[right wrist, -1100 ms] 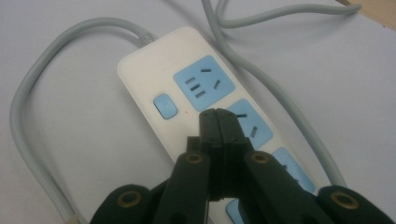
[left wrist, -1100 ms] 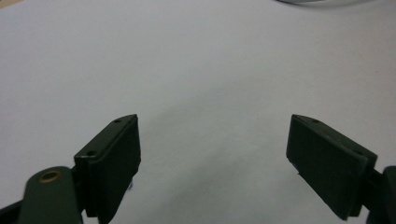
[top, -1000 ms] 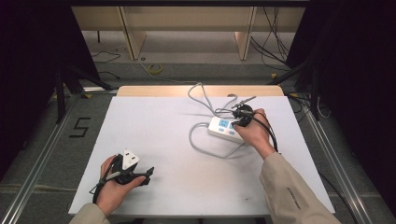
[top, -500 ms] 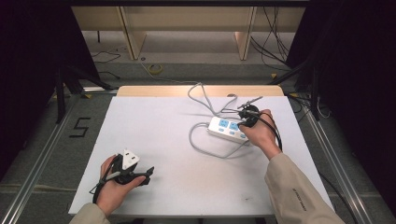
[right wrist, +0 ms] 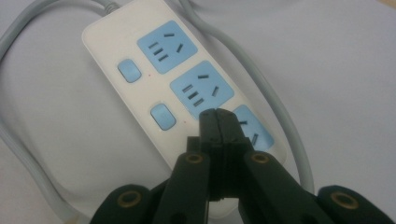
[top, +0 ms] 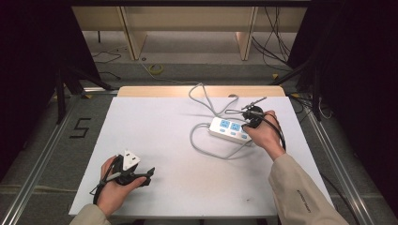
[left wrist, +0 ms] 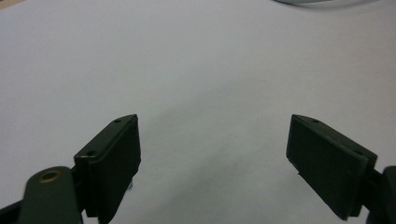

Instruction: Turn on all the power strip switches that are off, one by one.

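A white power strip (top: 229,130) with blue sockets and blue switches lies right of the table's middle, and its grey cable (top: 202,145) loops around it. My right gripper (top: 246,124) hovers over the strip's right end, shut with nothing between its jaws. In the right gripper view the closed tips (right wrist: 217,115) sit above the power strip (right wrist: 154,84), between the middle socket and the end socket; whether they touch it I cannot tell. My left gripper (top: 148,176) rests low at the table's front left, held by a hand. Its jaws stand wide open over bare white tabletop (left wrist: 212,140).
The grey cable (right wrist: 280,112) runs along the strip's side and off toward the wooden back edge (top: 155,91) of the table. Metal rails (top: 42,154) flank the table. Loose cables lie on the floor behind it.
My right hand has shifted slightly to the right along the strip, jaws still closed. The left hand and its gripper have not moved.
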